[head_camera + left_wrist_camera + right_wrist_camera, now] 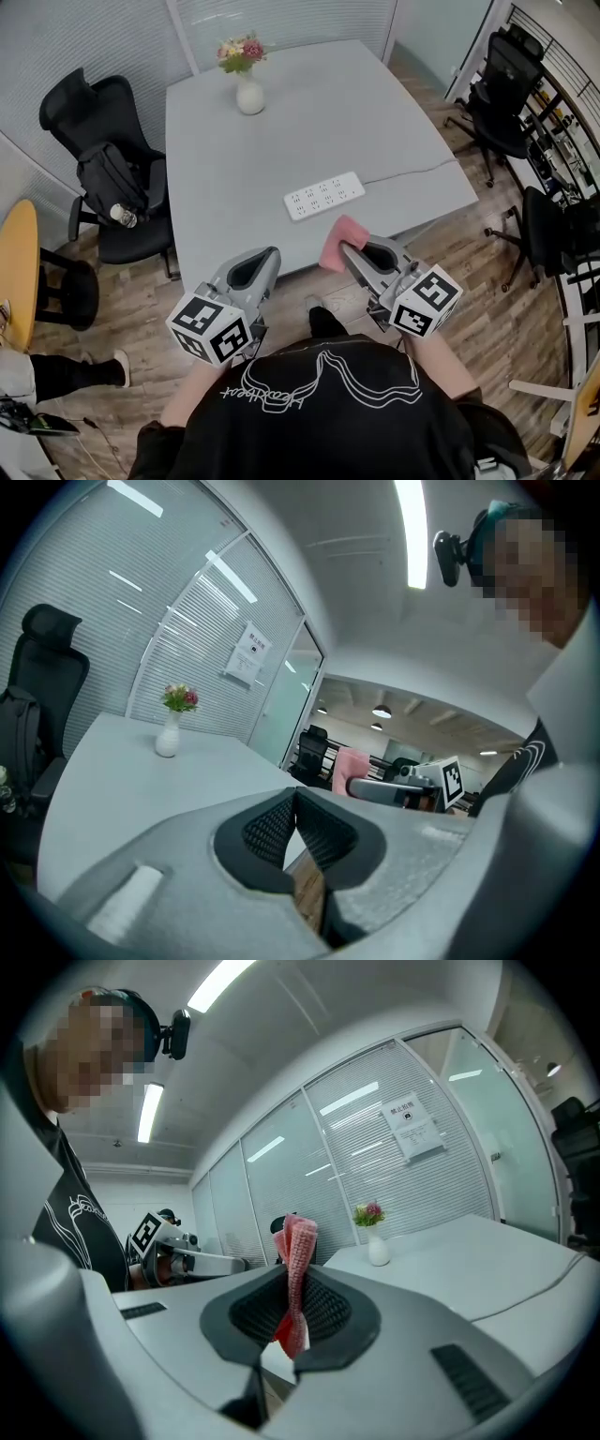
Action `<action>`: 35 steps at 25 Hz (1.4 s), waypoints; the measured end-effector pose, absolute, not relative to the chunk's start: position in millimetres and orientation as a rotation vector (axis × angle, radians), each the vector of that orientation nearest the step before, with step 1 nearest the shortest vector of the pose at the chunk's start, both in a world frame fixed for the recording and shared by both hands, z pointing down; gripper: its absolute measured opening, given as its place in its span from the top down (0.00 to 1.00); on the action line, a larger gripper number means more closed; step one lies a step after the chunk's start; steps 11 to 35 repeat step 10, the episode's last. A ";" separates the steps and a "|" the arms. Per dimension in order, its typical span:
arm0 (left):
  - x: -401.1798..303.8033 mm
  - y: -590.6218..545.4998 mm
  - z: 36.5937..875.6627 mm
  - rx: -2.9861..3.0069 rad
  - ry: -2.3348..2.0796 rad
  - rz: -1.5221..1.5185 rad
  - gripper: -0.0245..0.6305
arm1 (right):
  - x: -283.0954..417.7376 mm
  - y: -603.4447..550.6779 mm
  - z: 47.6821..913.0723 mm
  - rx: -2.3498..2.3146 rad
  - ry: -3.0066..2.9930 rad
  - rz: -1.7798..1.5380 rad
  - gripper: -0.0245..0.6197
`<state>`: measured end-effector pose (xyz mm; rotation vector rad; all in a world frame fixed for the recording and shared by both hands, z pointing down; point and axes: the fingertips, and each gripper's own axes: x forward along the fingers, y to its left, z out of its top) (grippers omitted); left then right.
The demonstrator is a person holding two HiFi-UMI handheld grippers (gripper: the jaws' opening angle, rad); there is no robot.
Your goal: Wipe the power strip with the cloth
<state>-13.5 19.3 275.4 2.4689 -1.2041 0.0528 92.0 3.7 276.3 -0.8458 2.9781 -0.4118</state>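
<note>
A white power strip (324,195) lies near the front right of the grey table (244,159), its cord running off to the right. My right gripper (349,249) is shut on a folded pink cloth (339,241), held just off the table's front edge, short of the strip. In the right gripper view the pink cloth (296,1269) stands pinched upright between the ribbed pads. My left gripper (270,256) hangs level with it to the left, below the table edge, shut with nothing in it; its pads (270,825) meet at the tip.
A white vase with flowers (247,82) stands at the table's far side. A black office chair with a bag (111,178) is on the left, more black chairs (502,89) on the right. A round yellow table (17,272) sits far left.
</note>
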 end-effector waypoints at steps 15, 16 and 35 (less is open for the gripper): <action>-18.9 27.2 272.4 2.473 -1.211 0.056 0.94 | 83.5 9.7 271.6 -0.848 3.003 -0.365 0.91; -18.9 27.2 272.4 2.473 -1.211 0.056 0.94 | 83.5 9.7 271.6 -0.848 3.003 -0.365 0.91; -18.9 27.2 272.4 2.473 -1.211 0.056 0.94 | 83.5 9.7 271.6 -0.848 3.003 -0.365 0.91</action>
